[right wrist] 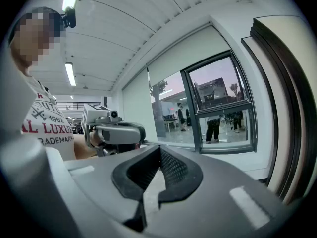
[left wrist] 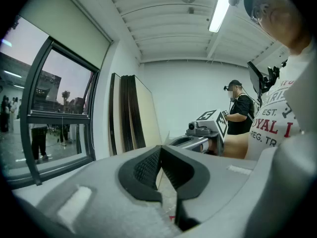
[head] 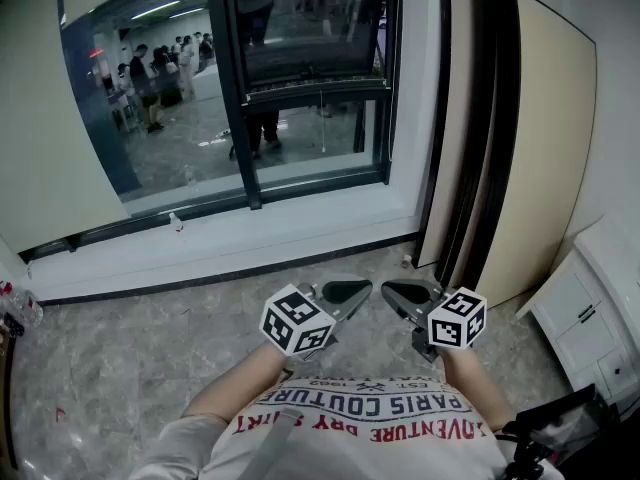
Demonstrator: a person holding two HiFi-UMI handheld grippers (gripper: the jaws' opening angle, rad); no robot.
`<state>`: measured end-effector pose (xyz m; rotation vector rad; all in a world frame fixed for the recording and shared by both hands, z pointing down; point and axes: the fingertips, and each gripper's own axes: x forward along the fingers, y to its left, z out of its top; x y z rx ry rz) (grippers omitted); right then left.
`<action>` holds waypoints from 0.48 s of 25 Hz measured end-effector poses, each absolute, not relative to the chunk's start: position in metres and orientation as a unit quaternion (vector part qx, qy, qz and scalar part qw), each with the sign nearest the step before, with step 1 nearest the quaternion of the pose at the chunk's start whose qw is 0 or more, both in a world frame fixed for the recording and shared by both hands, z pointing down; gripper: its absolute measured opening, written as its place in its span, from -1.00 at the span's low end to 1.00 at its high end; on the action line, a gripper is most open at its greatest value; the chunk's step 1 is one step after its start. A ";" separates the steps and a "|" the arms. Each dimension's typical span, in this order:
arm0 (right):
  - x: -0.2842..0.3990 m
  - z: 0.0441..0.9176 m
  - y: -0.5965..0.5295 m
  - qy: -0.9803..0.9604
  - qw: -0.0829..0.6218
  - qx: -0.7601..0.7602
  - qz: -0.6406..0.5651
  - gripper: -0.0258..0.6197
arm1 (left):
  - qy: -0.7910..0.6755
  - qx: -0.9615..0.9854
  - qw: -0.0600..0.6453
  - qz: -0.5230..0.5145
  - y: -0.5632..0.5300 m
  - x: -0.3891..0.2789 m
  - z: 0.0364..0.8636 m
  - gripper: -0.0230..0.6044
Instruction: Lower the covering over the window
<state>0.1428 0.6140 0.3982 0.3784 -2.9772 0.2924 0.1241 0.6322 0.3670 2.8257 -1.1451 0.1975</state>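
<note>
The window (head: 300,78) has a dark frame and stands ahead of me above a white sill (head: 250,233). A beige roller blind (head: 40,118) hangs low over the left pane. Over the right pane the blind (left wrist: 64,29) is rolled high, which the right gripper view also shows (right wrist: 193,48). A thin cord (head: 322,118) hangs before the glass. Both grippers are held close to my body, far from the window, tips facing each other. The left gripper (head: 352,291) is shut and empty, and the right gripper (head: 398,292) is likewise shut with nothing in it.
Tall flat panels (head: 500,138) lean against the right wall beside the window. A white cabinet (head: 590,318) stands at the lower right. Bottles (head: 15,303) sit on the floor at the far left. Another person (left wrist: 240,114) stands at the room's far end.
</note>
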 end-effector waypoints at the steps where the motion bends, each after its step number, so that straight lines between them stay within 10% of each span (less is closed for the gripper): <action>1: 0.144 0.397 0.613 -0.985 0.062 0.127 0.096 -0.92 | -0.374 0.924 0.041 0.068 0.632 0.125 0.367 -0.92; 12: 0.163 0.405 0.603 -0.984 0.076 0.135 0.091 -0.92 | -0.387 0.917 0.060 0.077 0.616 0.133 0.379 -0.92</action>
